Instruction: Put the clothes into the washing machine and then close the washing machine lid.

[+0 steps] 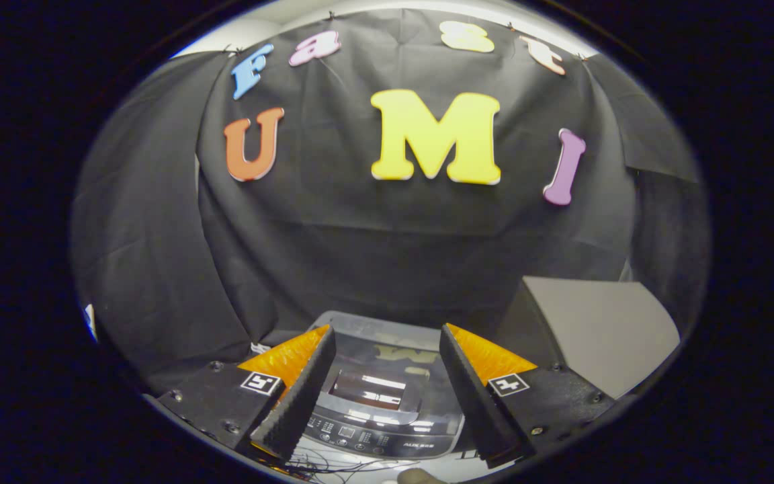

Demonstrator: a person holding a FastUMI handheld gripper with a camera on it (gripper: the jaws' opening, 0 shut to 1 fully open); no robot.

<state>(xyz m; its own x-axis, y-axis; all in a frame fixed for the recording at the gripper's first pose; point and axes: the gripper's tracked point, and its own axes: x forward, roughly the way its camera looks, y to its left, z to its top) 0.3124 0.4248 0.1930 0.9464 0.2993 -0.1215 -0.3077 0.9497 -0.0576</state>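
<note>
The gripper [387, 383] is hanging above a small top-loading washing machine [387, 403], its two fingers spread wide apart and holding nothing, with the machine showing in the gap between them. The washing machine lid [377, 366] is lying flat and closed over the tub, its glossy, partly see-through surface catching reflections of the lights and of the wall behind it. A control panel [373, 437] with a row of small round buttons is running along the edge of the machine nearest the gripper, just below and between the fingertips. A tangle of thin cables [333, 464] is trailing across the pale surface on the near side of the machine, under the left finger. Beyond the right finger and off to that side, a grey board [602, 329] is leaning at a tilt, standing close beside the machine; whether it is touching the machine cannot be told. A black cloth wall [373, 228] is draping down behind the machine, well beyond the fingers, with its folds reaching the machine's far edge. At the foot of the cloth beyond the left finger, a small white bit [259, 348] is peeking out, too small to identify.
</note>
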